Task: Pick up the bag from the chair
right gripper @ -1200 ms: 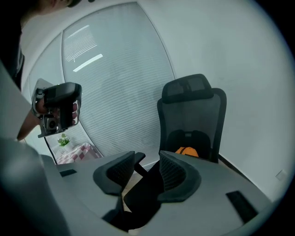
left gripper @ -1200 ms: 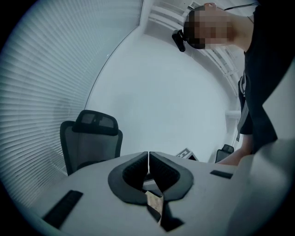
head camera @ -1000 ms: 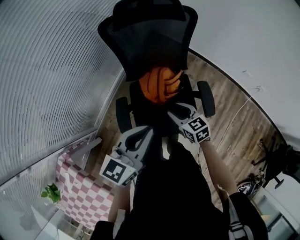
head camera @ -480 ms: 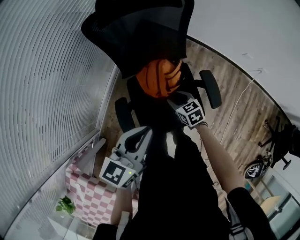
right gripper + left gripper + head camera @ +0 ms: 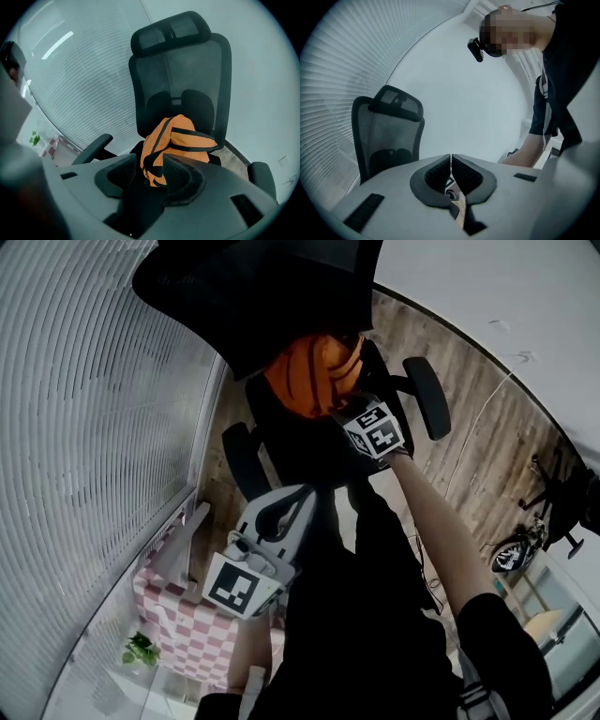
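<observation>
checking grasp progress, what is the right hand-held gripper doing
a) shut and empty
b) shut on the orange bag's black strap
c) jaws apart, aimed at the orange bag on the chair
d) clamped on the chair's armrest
c: the right hand-held gripper has its jaws standing apart, with the orange fabric bag with black straps just ahead on the black mesh office chair, not clamped.

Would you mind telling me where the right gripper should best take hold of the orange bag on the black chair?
I'd grip the black strap looping over the near end of the orange fabric bag, coming from the front of the black mesh chair. The bag leans against its backrest, so that strap faces the open right gripper.
</observation>
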### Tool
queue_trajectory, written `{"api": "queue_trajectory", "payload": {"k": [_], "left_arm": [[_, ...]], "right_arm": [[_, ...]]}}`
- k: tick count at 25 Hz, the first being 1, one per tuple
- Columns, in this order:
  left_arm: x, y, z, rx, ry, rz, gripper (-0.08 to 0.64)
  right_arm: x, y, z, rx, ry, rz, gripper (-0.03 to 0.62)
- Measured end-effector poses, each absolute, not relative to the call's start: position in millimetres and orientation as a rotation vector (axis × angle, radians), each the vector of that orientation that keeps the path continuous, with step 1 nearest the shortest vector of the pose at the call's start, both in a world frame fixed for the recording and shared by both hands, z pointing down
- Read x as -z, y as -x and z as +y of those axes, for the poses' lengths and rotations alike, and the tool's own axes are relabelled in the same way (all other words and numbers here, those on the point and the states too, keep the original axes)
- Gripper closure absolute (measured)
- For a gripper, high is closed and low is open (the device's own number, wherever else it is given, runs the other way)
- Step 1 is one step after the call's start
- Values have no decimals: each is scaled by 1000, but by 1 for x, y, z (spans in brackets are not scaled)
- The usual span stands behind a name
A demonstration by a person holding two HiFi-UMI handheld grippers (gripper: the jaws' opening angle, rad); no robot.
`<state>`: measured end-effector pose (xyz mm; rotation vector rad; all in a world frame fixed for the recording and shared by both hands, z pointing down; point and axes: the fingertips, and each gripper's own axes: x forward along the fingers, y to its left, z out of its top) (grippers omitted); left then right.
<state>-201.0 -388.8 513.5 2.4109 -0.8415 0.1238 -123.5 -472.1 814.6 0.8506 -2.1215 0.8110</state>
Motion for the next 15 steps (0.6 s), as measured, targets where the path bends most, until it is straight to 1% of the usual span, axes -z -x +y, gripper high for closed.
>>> {"api": "queue_trajectory", "payload": {"k": [6, 10, 15], "left_arm": [[-525, 208, -385, -157, -2377, -855, 526], [-526, 210, -382, -162, -2375, -849, 526], [-526, 207, -379, -177, -2398, -830, 526]], "right_arm": [[-833, 130, -478, -900, -841, -2092, 417], [-831, 133, -474, -953, -847, -2103, 484], [-828, 138, -461, -964, -785, -2123, 511]]}}
